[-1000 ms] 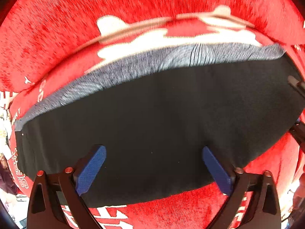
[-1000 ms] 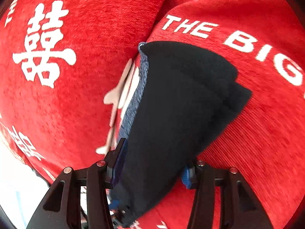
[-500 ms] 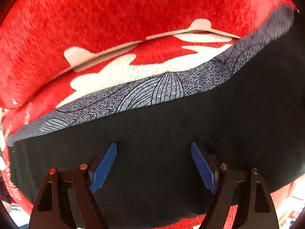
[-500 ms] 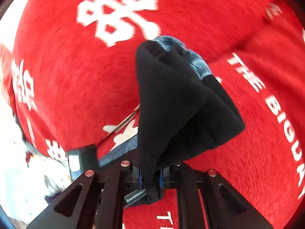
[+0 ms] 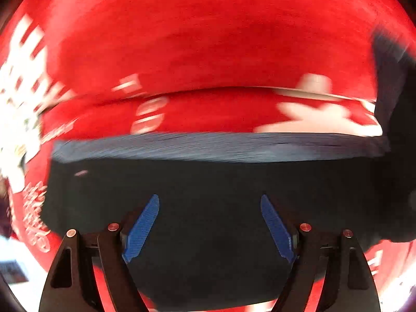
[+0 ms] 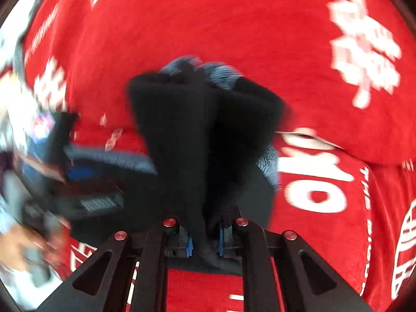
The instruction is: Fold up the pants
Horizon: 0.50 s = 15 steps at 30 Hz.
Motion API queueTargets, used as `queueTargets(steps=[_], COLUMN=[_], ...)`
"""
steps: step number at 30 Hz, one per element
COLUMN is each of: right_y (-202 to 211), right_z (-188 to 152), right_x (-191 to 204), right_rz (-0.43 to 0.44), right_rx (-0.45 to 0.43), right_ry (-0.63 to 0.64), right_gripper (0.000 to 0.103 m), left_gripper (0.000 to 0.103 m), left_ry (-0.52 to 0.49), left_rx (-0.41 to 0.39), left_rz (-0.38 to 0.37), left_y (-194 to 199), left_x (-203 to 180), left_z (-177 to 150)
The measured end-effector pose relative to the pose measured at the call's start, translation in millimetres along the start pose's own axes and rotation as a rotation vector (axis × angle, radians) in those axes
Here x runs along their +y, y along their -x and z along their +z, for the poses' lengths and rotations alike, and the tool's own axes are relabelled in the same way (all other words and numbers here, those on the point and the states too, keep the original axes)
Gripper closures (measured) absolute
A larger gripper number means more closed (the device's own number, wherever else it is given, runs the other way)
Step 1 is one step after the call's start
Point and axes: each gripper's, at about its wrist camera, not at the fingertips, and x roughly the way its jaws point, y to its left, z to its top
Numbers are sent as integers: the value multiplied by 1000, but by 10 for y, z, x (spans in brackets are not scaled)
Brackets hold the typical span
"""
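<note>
The black pants (image 5: 208, 187) with a grey patterned band (image 5: 208, 147) lie on a red cloth with white lettering. My left gripper (image 5: 209, 223) is open, its blue pads (image 5: 141, 228) spread above the black fabric. In the right wrist view my right gripper (image 6: 204, 241) is shut on a bunched end of the pants (image 6: 197, 130), which stands lifted in front of the camera. The grey band (image 6: 111, 156) trails to the left below it. Both views are motion-blurred.
The red cloth (image 6: 260, 26) covers the whole surface, with a crease (image 5: 234, 88) behind the pants. The other hand-held gripper and a hand (image 6: 39, 208) show at the left of the right wrist view. Bright clutter (image 5: 13, 130) lies beyond the left edge.
My right gripper closed on the end of the pants and lifted it, swinging left. My left gripper stayed open and shifted over the black fabric.
</note>
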Motion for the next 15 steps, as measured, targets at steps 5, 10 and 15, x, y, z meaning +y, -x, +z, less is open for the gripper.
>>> queueTargets(steps=[5, 10, 15], right_y=[-874, -850, -344], right_z=[-268, -436, -419], right_x=[911, 1322, 1296], right_rz=[-139, -330, -13], right_rx=[167, 166, 165], right_ry=[230, 380, 227], right_gripper=[69, 58, 55], left_gripper=[21, 21, 21], left_ry=[72, 103, 40], left_rx=[63, 82, 79], left_rz=[58, -8, -205], left_y=[-137, -174, -3], left_x=[753, 1026, 791], left_z=[-134, -242, -164])
